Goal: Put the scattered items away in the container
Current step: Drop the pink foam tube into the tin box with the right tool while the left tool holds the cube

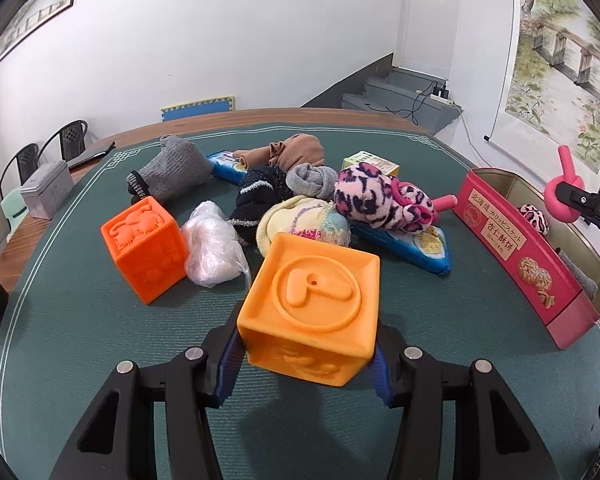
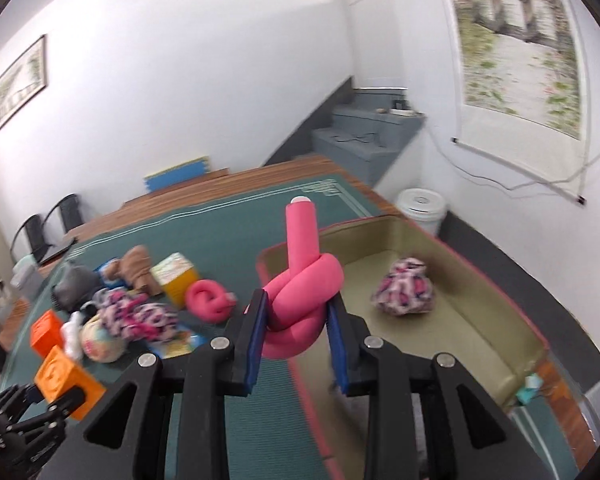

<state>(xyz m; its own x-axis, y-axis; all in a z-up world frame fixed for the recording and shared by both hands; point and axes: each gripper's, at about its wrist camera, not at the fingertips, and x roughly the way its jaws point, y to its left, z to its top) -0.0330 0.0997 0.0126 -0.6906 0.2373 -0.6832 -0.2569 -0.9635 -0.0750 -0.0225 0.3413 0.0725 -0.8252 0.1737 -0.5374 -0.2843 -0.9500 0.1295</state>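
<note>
Evidently the left gripper [image 1: 306,364] is squeezing the soft, light orange block [image 1: 310,312] by opposite faces. The right gripper [image 2: 296,328] is pinching the springy pink foam knot [image 2: 300,292] at its thick middle.

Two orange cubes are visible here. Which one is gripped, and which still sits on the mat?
The lighter orange cube with the raised circle on top is held by the left gripper. The darker orange cube sits on the green mat, beside the clear plastic bag.

Home rm: scroll painting [image 1: 556,64], stairs [image 1: 400,94], chairs [image 1: 66,140], table w/ green mat [image 1: 80,320].

Bright even daylight, soft shadows — right view motion-blurred, fisheye edges curved, vignetted.
</note>
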